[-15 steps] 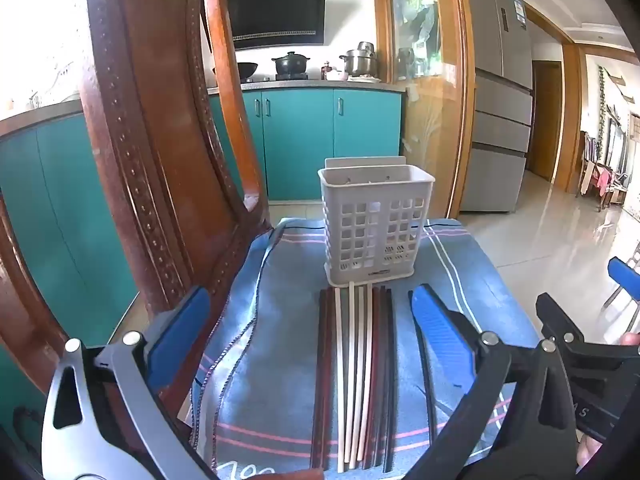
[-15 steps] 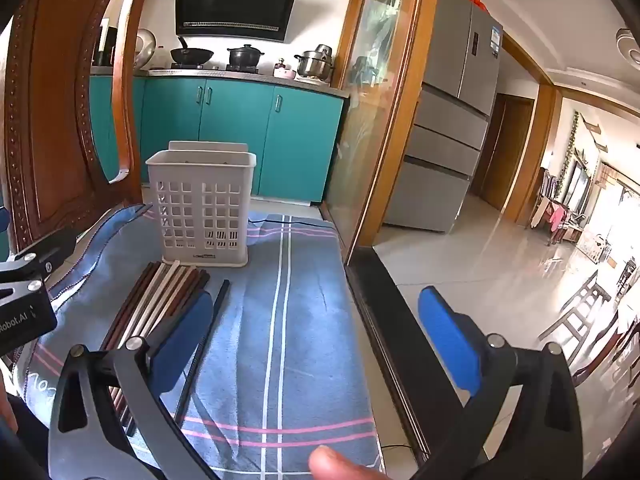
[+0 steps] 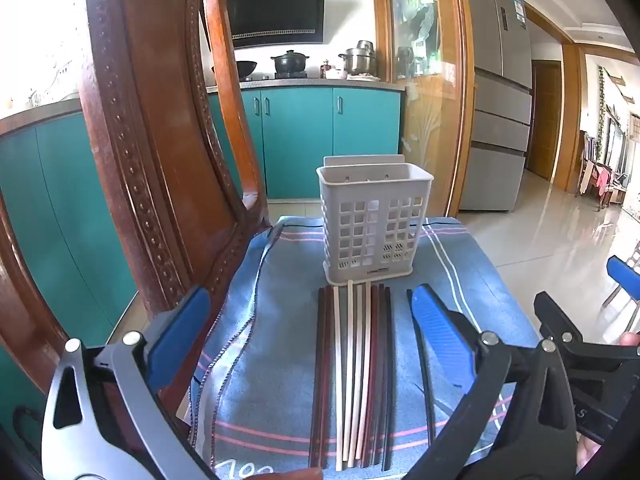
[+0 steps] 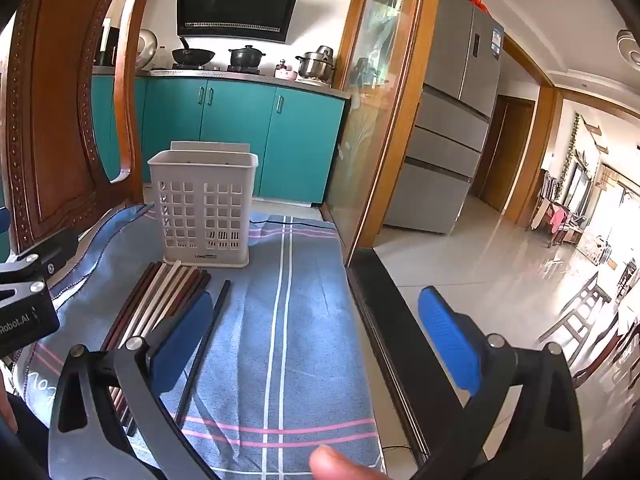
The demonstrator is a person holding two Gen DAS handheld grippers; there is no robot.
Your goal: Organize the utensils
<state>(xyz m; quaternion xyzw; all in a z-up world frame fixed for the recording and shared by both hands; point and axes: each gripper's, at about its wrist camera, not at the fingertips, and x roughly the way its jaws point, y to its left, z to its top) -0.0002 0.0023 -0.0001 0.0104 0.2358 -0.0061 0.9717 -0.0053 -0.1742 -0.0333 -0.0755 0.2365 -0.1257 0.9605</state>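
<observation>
Both grippers stand wide apart, gripping nothing: the left gripper (image 3: 310,328) frames the chopsticks (image 3: 354,368), the right gripper (image 4: 316,334) hovers just right of them. Dark and pale sticks lie side by side on a blue striped cloth (image 4: 280,320), tips touching the white slotted holder (image 3: 374,226). Its base label is unreadable.

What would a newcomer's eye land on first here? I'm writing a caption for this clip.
Probably the white slotted utensil holder standing at the far end of the blue striped cloth. Next, the row of dark and pale chopsticks lying flat just before it, one black chopstick set apart on their right.
</observation>
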